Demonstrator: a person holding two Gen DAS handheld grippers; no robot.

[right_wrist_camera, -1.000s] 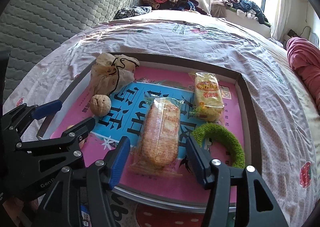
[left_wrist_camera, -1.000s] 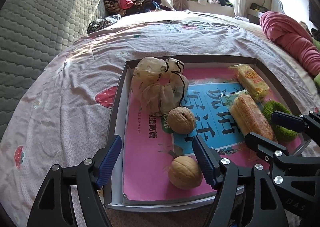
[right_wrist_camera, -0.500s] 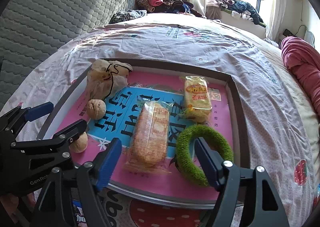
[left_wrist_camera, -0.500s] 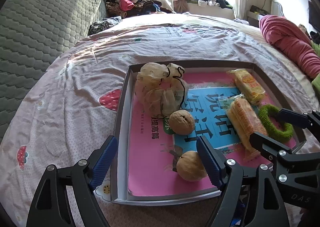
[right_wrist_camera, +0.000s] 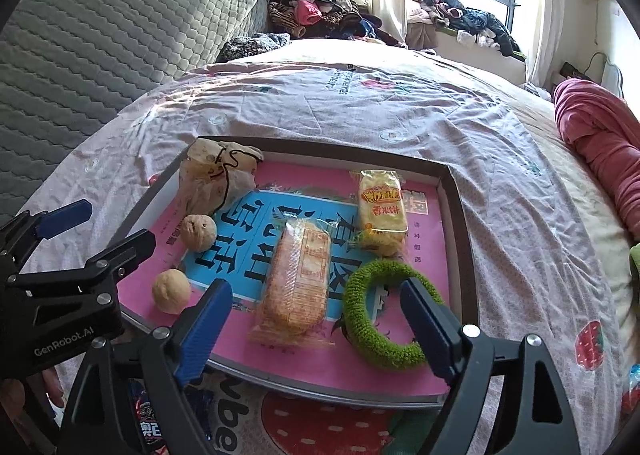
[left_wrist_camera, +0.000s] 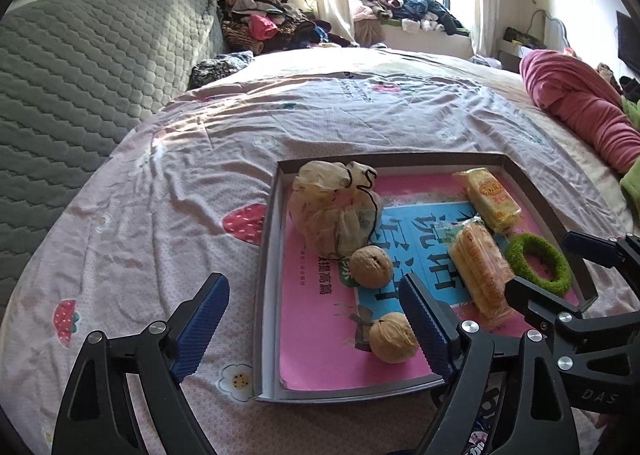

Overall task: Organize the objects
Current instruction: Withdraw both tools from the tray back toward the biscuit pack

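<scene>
A grey tray [left_wrist_camera: 268, 275] lined with a pink and blue book lies on the bed. In it are a cloth pouch [left_wrist_camera: 332, 207], two walnuts [left_wrist_camera: 371, 267] [left_wrist_camera: 392, 337], a long cracker packet [left_wrist_camera: 480, 267], a yellow snack packet [left_wrist_camera: 494, 199] and a green ring [left_wrist_camera: 558, 281]. My left gripper [left_wrist_camera: 313, 283] hovers over the tray's near left edge, its jaws opening with nothing between them. My right gripper [right_wrist_camera: 316, 287] hangs above the cracker packet [right_wrist_camera: 298, 279] and the green ring [right_wrist_camera: 356, 307], its jaws opening and touching neither.
A pink strawberry-print sheet [left_wrist_camera: 160, 215] covers the bed. A grey quilted headboard [left_wrist_camera: 80, 75] rises at the left. A pink blanket [left_wrist_camera: 580, 111] lies at the right, and clothes [left_wrist_camera: 272, 23] are piled near the window. Printed wrappers [right_wrist_camera: 148, 415] lie near the tray's front edge.
Both grippers have drawn back and upward from the tray, and both pairs of jaws have widened. The right fingers no longer closely flank the cracker packet.
</scene>
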